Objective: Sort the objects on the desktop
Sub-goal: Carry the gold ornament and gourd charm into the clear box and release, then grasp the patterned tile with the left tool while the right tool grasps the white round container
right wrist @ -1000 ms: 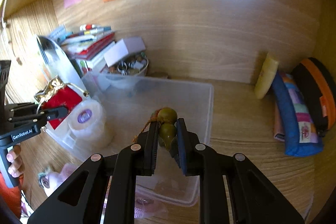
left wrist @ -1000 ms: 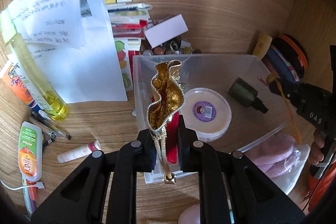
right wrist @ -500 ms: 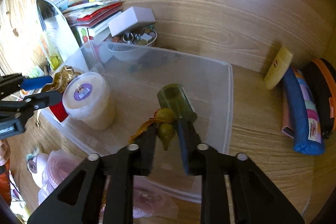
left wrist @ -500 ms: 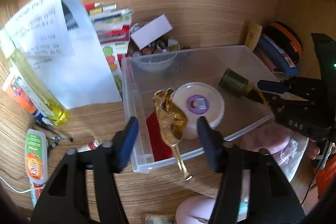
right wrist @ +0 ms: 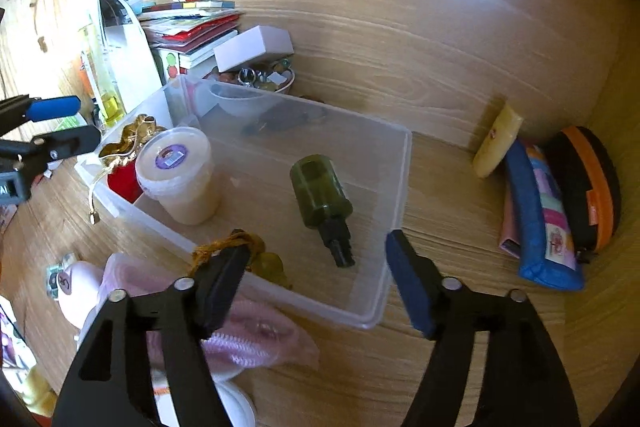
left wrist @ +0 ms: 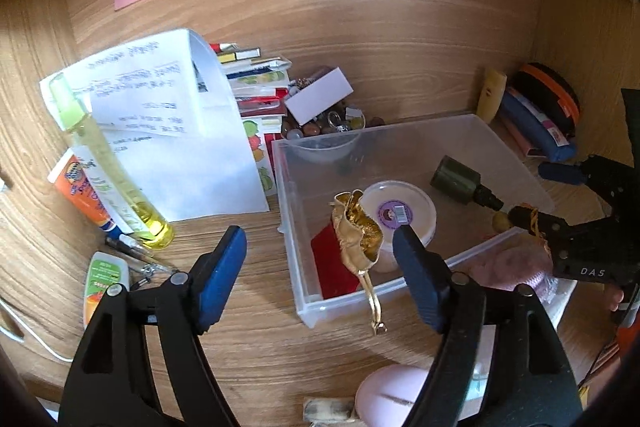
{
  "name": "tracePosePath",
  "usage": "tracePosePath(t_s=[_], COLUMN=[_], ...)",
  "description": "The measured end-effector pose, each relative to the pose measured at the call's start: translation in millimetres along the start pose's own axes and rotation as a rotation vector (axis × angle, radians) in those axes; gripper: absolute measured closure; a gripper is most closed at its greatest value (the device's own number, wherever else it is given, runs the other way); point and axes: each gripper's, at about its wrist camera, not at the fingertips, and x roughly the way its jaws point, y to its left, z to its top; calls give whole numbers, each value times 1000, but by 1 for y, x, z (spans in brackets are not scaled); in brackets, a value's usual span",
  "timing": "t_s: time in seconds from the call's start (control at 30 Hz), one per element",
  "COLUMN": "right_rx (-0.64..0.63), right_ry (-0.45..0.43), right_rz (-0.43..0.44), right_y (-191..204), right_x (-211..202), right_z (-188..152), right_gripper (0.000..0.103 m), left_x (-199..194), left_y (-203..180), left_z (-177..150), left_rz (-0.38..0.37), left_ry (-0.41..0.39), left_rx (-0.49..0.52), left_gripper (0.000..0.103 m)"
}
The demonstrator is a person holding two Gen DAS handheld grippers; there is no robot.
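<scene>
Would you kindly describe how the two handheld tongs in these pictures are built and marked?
Both tongs, left and right, are black plastic with triangular cut-outs and silver rivets at the finger joints. Blue pads line the fingers. White lettering "DAS" marks the right tongs' body in the left wrist view.

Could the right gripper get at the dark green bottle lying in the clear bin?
Probably yes. The right gripper, its jaws opening, sits just short of the dark green bottle. The clear bin is lidless and nothing covers the bottle; only the low near wall must be cleared.
</scene>
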Motion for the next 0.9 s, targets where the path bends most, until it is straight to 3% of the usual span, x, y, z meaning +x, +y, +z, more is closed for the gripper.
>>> tracePosePath(t_s=[0.3,0.6,0.9], right_rx=[-16,-111,-27], right_ry=[24,121,19], right_rz=[-32,-91,-94], right_y=[-5,-11,-17], right_x=[-10,-8,-46], right_z=[-10,-11,-19], right_gripper=[28,28,28], left_x=[-13,-19,-22], left_y=[1,10,20], left_z=[-16,-32,-47], left_rz=[21,27,28], left_ry=[-6,-4,27], left_rx=[30,13,9], left_gripper=[24,24,23])
